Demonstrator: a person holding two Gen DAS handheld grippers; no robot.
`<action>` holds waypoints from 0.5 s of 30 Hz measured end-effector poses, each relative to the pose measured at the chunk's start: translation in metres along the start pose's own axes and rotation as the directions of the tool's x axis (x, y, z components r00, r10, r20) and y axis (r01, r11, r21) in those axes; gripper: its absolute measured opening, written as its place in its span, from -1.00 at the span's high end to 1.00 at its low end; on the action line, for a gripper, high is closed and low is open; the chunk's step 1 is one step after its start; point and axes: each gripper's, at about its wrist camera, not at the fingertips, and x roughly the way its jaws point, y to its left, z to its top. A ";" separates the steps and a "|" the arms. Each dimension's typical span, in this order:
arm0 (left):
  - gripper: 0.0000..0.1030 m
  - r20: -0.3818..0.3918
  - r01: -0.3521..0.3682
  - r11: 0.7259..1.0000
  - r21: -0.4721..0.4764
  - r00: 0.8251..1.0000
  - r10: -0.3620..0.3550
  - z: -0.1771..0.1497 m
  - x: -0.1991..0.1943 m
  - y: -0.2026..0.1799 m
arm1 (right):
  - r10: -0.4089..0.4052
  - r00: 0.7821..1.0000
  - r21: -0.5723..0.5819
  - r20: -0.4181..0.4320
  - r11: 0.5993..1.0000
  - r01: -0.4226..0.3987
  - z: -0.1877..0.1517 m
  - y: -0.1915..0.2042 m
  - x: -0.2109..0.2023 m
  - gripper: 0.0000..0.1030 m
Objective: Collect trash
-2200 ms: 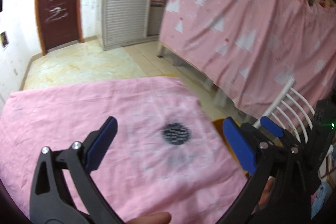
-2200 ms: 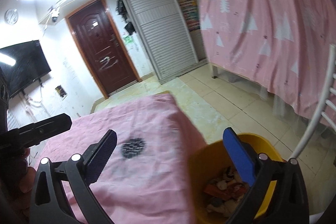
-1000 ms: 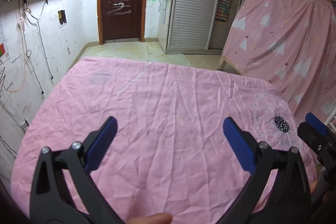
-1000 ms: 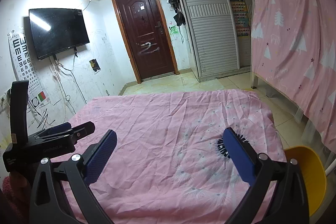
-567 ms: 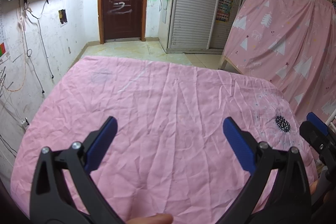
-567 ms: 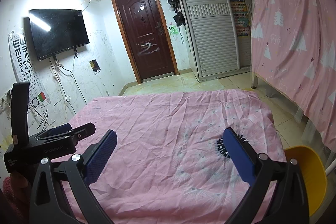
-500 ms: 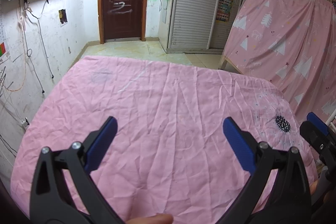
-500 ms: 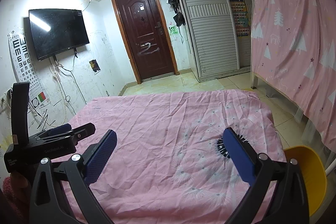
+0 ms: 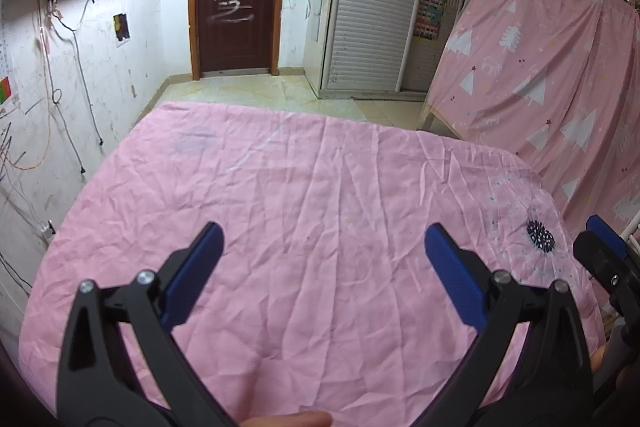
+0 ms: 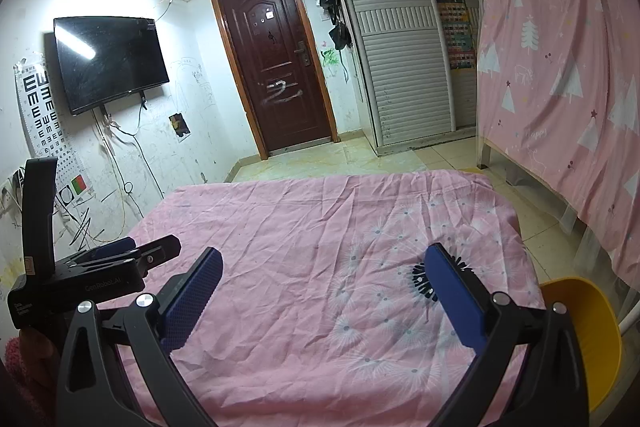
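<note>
Pink sheet (image 9: 320, 227) covers the table, wrinkled, w/ a dark dandelion print (image 10: 420, 277) toward its right side. Left gripper (image 9: 322, 249) hovers over it, fingers spread wide, holding nothing. Right gripper (image 10: 322, 273) likewise wide apart, nothing between the pads. Yellow bin (image 10: 588, 331) sits just beside the table's right edge, contents not visible. Farther back: tiled floor, brown door (image 10: 276, 71), wall TV (image 10: 108, 61), pink curtain (image 10: 560, 67).

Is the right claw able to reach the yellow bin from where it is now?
Probably yes. The right claw is open and empty, and the yellow bin sits just to its right beside the pink cloth, with nothing between them.
</note>
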 end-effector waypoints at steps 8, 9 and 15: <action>-0.87 -0.004 -0.001 1.000 -0.003 1.000 0.001 -0.001 0.001 0.000 | -0.001 1.000 0.000 0.000 1.000 0.001 0.000 -0.001 0.001 -0.83; -0.87 -0.005 -0.001 1.000 -0.003 1.000 0.001 -0.001 0.001 0.000 | -0.001 1.000 0.000 0.000 1.000 0.001 0.000 -0.001 0.001 -0.83; -0.87 -0.007 0.001 1.000 -0.006 1.000 -0.001 -0.001 0.001 0.000 | 0.000 1.000 0.002 0.000 1.000 0.000 0.000 0.000 0.000 -0.83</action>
